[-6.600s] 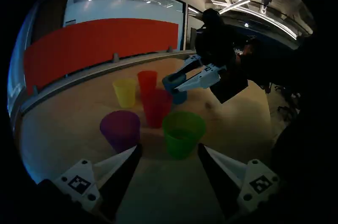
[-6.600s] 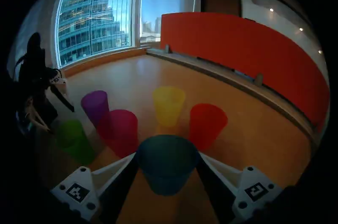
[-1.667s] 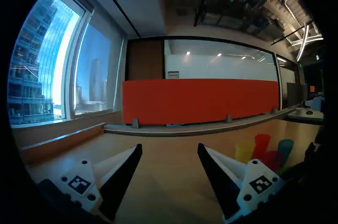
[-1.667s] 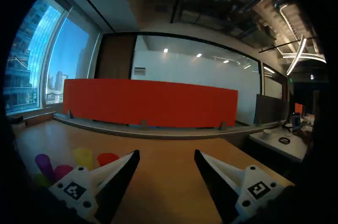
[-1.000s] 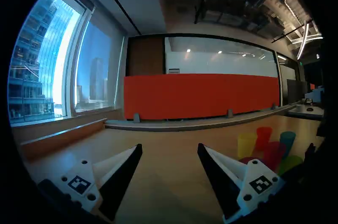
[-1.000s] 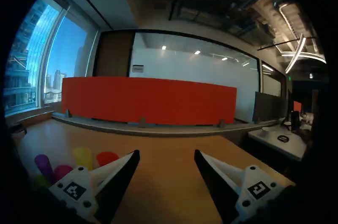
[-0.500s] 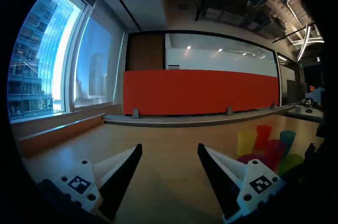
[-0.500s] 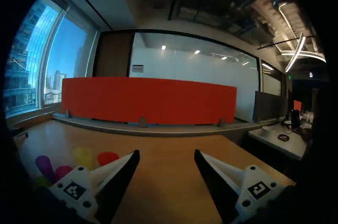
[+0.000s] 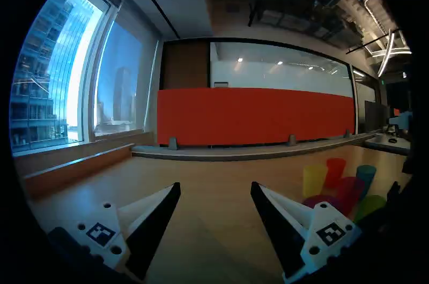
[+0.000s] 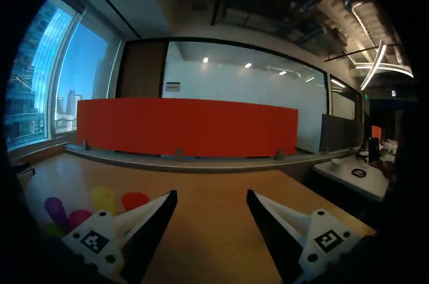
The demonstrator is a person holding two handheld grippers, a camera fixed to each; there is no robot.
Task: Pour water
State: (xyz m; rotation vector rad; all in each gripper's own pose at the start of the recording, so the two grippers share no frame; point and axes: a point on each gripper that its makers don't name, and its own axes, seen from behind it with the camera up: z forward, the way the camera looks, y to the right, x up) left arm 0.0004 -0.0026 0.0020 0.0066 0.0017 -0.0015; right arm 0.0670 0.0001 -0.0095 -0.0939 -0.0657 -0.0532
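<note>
Both grippers are held low over a wooden table and are open with nothing between their fingers. In the left gripper view my left gripper (image 9: 214,193) faces the far red partition, and a cluster of plastic cups stands to its right: yellow cup (image 9: 313,180), red cup (image 9: 335,171), blue cup (image 9: 366,176), magenta cup (image 9: 348,192) and green cup (image 9: 369,206). In the right gripper view my right gripper (image 10: 212,201) points the same way, and the cups stand at its lower left: purple cup (image 10: 55,210), magenta cup (image 10: 78,218), yellow cup (image 10: 103,198), red cup (image 10: 134,200).
A long red partition (image 9: 252,115) backs the wooden table (image 9: 214,177) along its far edge. Tall windows (image 9: 48,86) fill the left side. A white side desk (image 10: 348,174) with small items stands at the right, beyond the table's edge.
Since 6.6 s ago both grippers drew back from the cups, and the right one let go of the blue cup. Over the last second the views barely shift.
</note>
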